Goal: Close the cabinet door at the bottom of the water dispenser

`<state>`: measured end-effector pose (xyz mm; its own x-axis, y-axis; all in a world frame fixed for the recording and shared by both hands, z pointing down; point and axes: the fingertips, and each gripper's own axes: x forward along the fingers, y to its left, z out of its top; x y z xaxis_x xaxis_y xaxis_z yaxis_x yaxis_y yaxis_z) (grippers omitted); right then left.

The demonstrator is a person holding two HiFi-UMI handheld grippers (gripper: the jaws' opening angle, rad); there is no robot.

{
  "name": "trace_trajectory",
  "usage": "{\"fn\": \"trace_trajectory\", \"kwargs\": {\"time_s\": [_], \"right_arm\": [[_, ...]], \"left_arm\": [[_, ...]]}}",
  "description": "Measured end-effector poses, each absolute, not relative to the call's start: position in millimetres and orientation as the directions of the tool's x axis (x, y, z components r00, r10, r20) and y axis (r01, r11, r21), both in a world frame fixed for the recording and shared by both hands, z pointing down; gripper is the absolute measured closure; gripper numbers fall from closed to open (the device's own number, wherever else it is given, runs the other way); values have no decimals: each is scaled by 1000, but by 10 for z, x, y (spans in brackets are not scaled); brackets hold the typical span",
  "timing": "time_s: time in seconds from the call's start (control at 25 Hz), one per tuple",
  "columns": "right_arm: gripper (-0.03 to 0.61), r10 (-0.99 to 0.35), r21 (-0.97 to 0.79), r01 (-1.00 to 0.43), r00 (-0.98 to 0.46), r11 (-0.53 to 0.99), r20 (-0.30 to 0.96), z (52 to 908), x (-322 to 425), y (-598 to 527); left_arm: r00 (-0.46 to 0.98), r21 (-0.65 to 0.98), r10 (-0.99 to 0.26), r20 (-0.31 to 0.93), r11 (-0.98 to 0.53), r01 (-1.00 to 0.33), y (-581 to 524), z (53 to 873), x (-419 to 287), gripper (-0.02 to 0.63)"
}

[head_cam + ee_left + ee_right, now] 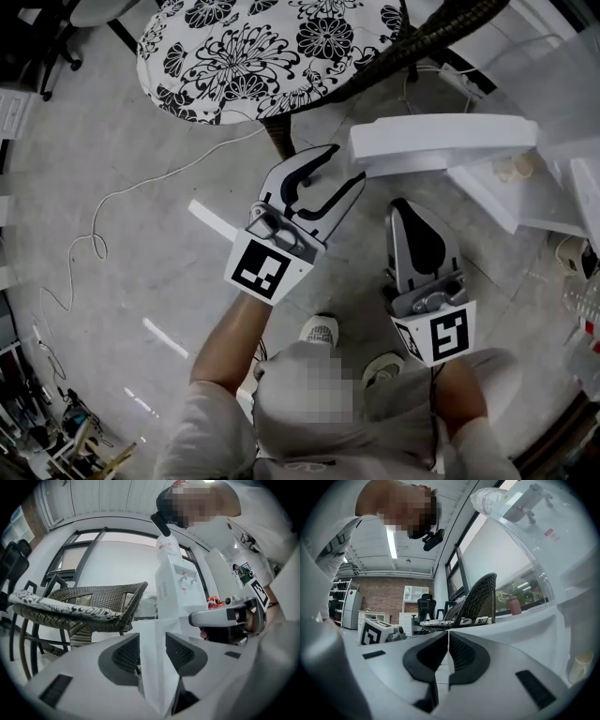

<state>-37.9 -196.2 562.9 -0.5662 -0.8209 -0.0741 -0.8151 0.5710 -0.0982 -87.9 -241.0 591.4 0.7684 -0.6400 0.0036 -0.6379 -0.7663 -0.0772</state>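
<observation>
1. Left gripper: centre of the head view. Its jaws are wide apart, and the free edge of the white cabinet door stands between them.
2. Right gripper: right of centre, jaws closed together, holding nothing.
3. Cabinet door: open, upper right of centre in the head view. The water dispenser is at upper centre of the left gripper view.

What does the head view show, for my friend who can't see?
Seen from above, the left gripper, jaws open, sits at the end of a flat white cabinet door; the right gripper beside it is shut. A dark wicker chair with a black-and-white flowered cushion stands beyond.
</observation>
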Motion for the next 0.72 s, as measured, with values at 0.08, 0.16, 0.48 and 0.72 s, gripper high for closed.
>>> {"fn": "trace_trajectory", "kwargs": {"time_s": [0.08, 0.16, 0.48, 0.72], "right_arm": [[560, -825, -98, -820, -560, 565, -72, 5688, -361, -1953], [560, -830, -101, -824, -554, 558, -68, 5754, -344, -1933], [560, -853, -116, -845, -520, 522, -50, 5925, -181, -1874], [560, -867, -122, -859, -495, 497, -48, 5997, -107, -1825]], "left_arm": [[781, -49, -624, 3, -780, -623, -2441, 5989, -854, 434], [792, -8, -611, 6, -792, -611, -2470, 6079, -836, 425], [828, -20, -561, 16, -828, -560, -2630, 6172, -677, 399], [815, -32, -579, -27, -814, -580, -2539, 6110, -634, 425]]}}
